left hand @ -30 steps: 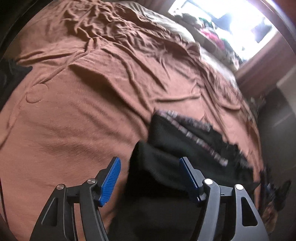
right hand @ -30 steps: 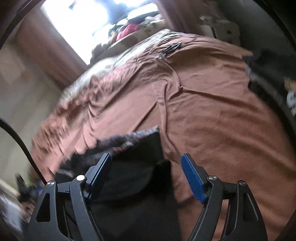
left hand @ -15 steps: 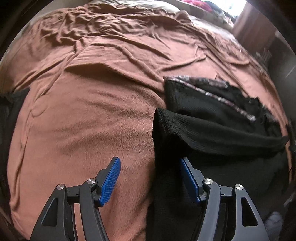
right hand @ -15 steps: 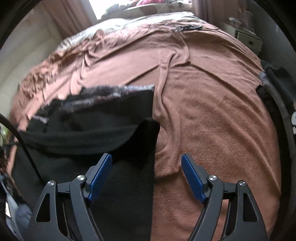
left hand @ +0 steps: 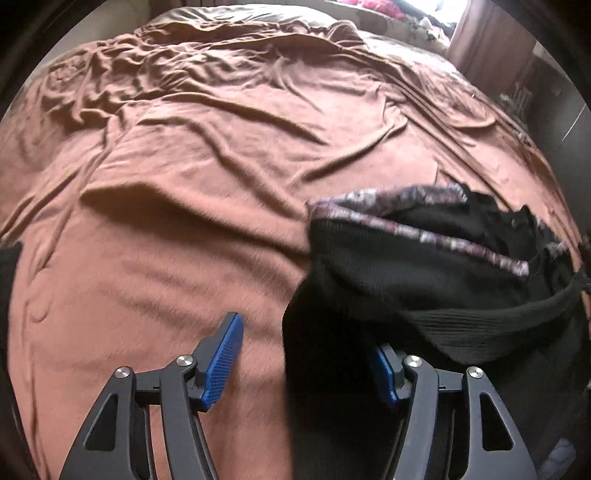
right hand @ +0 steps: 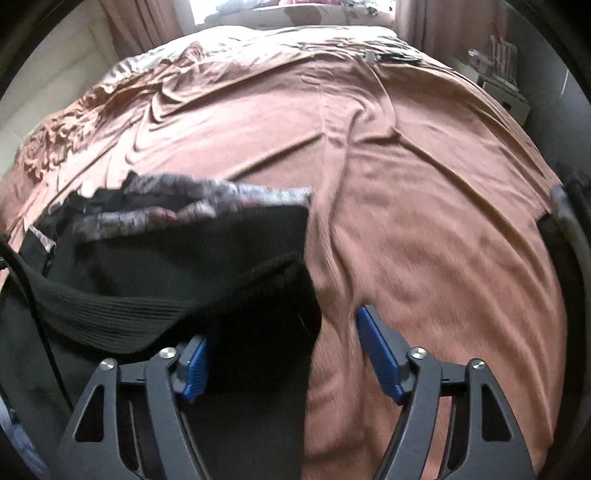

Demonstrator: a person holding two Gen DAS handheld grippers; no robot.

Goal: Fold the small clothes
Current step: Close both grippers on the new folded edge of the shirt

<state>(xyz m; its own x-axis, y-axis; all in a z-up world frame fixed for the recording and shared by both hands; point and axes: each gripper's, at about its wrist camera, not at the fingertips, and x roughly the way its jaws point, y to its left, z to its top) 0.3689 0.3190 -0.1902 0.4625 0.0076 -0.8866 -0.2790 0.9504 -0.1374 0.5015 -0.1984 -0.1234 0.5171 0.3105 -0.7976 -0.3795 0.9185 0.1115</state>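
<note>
A black knit garment (left hand: 424,280) with a purple-grey patterned trim (left hand: 384,201) lies on the brown bedspread at the right of the left wrist view. It also shows at the left of the right wrist view (right hand: 177,258). My left gripper (left hand: 306,354) is open, with the garment's left corner between its blue pads. My right gripper (right hand: 284,350) is open, with the garment's right corner between its pads. The cloth covers part of the inner pad in each view.
The wrinkled brown bedspread (left hand: 192,155) covers the whole bed (right hand: 424,184). A window and curtains (right hand: 258,11) stand behind the bed. A white bedside cabinet (right hand: 506,92) is at the far right. Dark items (right hand: 569,229) lie at the right bed edge.
Both grippers have dropped closer to the garment and levelled out over the bed. The garment's near corners now sit between the open pads of each gripper.
</note>
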